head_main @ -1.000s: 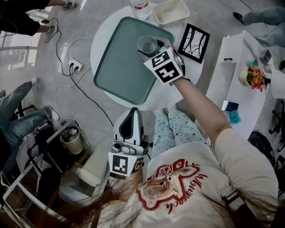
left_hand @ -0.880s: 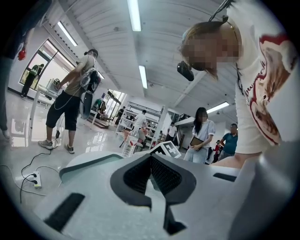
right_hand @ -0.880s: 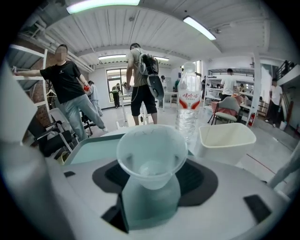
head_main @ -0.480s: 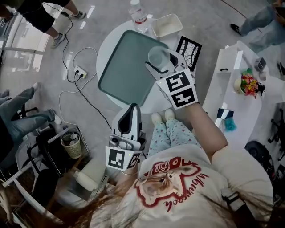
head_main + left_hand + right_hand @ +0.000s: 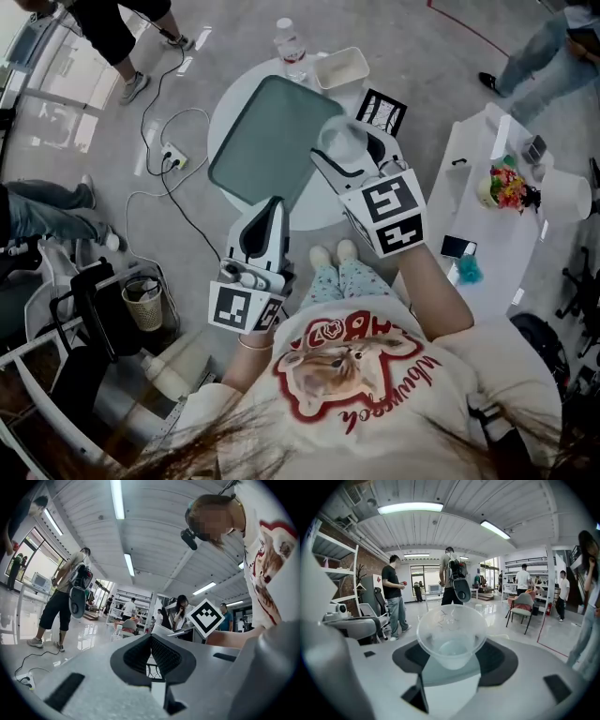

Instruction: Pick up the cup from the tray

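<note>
Right gripper view: right gripper (image 5: 452, 663) clamped on a clear plastic cup (image 5: 451, 632), jaws pressing its lower wall, open mouth toward the camera. Behind the cup only room: floor, chairs, people standing. So cup up in the air, off the tray.

Tray visible from the head view alone: green tray (image 5: 262, 141) on the round white surface (image 5: 314, 217), cup held above the tray's right edge. Also only there: bottle (image 5: 291, 42) and white container (image 5: 342, 67) at the far side of the surface, framed picture (image 5: 382, 111) just right of the tray.

Left gripper view: left gripper (image 5: 151, 648) closed, pads together, nothing between them. From the head view, held low near the body, well apart from the cup.

Hard to make out: cup's height over the tray from above; cup's base, covered by the jaws; a lattice pattern showing through the small gap under the left pads, not identifiable.
</note>
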A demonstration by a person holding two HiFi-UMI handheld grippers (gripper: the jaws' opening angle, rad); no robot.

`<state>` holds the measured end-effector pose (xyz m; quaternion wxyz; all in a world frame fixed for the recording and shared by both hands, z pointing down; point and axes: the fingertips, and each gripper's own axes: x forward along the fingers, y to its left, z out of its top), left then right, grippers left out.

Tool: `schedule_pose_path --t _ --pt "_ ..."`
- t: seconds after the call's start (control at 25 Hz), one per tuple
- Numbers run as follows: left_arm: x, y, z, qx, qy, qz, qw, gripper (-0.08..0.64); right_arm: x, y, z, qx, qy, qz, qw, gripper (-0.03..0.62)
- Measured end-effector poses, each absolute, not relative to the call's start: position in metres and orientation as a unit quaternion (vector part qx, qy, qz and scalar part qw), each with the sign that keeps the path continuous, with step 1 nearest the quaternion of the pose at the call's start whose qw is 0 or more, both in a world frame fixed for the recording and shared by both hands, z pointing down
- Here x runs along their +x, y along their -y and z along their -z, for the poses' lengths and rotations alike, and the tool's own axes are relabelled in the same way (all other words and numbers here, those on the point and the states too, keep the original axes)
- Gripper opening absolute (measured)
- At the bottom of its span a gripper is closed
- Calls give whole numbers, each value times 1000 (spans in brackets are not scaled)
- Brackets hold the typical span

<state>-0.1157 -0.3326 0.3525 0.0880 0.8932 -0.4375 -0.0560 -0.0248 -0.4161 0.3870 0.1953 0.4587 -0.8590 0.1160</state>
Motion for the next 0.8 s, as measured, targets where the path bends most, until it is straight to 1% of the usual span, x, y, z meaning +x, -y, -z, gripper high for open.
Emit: schedule_pose_path --t 0.28,0.8 --pt "-104 326 -330 900 429 54 61 14 -22 388 -352 445 870 -104 182 289" --pt "-94 309 -320 897 437 54 43 14 -12 359 -342 424 883 -93 179 290"
